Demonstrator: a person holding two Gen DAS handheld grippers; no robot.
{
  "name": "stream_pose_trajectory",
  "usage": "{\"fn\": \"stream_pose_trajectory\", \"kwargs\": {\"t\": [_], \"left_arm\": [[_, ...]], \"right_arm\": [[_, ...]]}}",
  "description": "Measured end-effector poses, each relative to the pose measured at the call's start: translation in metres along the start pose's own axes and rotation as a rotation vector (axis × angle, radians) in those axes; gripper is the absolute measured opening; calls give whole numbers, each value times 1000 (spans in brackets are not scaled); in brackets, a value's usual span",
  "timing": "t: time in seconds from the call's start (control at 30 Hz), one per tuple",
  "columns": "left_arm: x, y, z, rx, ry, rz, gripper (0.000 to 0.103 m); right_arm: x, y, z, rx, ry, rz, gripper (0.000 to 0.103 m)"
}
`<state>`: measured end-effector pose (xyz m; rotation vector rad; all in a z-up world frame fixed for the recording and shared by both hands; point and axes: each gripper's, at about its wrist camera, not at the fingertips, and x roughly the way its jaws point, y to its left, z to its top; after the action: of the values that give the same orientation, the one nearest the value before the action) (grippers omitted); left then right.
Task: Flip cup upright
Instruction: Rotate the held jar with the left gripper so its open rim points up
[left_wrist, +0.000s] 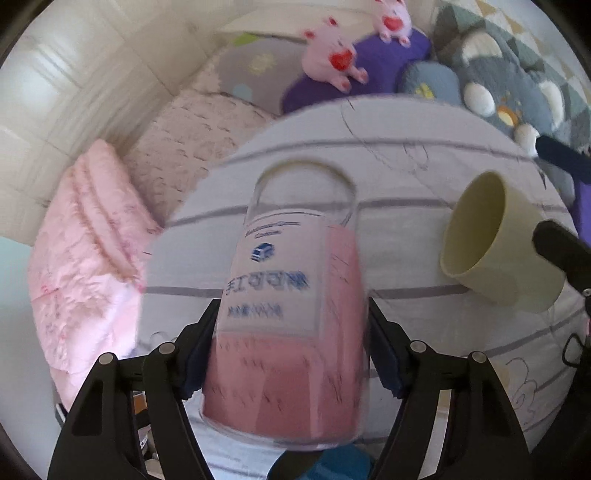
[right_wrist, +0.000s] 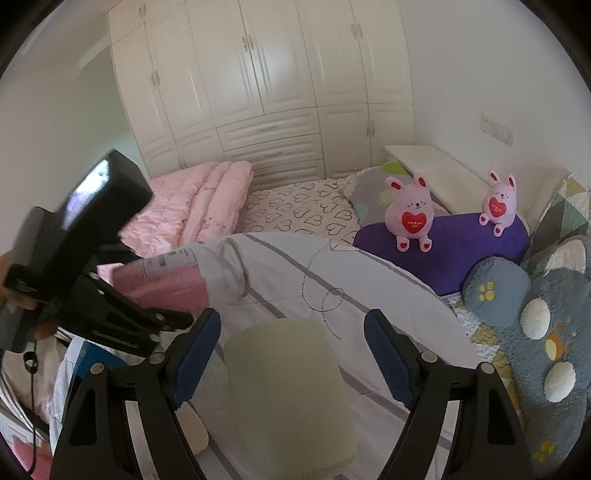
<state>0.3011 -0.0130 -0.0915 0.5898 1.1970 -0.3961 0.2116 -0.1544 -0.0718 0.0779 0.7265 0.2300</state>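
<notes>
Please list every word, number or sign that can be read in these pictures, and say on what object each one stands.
"手工", then blurred blue characters: white label of the glass jar in the left gripper.
Blue logo, small lines above and below it: too blurred.
Barcode-like print on the jar's side, right wrist view: too small.
Red hearts on the plush rabbits: white text, too small.

Clear glass jar-like cup (left_wrist: 291, 299) with pink lining and white blue-printed label, tilted, mouth away, centre frame; pale yellow cup (left_wrist: 495, 240) on its side, mouth facing left, right of frame
</notes>
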Motion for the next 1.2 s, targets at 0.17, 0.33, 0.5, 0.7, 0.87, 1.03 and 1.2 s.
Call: {"fn": "stream_pose_trajectory", "kwargs": {"t": [0.17,0.33,0.5,0.7,0.87,1.03,1.2], "left_arm": [[-30,1,-10,-40,-53,58,71],[-57,-8,-27,-56,-99,60,71],[-71,-21,-39,-70,-121,69,71],[-97,-27,-51,-122,-168,45,71],[-125,-46,-71,-150,-220,50,71],[-141,-75,-100,-199,-257,80,71],[-145,-108,-125,-280,-286,45,71]], "right_arm": [[-13,5,1,-16,-19,-13,81],[-31,8,-2,-20,-32,-14,81],[-50,11,-7,-32,-56,-13,81],[-70,9,-12,-26,-63,-5,81],[-92,6,-17,-29,-89,-9,81],[-112,2,-29,-17,-89,1,81],[-130,1,-44,-36,-83,0,81]]}}
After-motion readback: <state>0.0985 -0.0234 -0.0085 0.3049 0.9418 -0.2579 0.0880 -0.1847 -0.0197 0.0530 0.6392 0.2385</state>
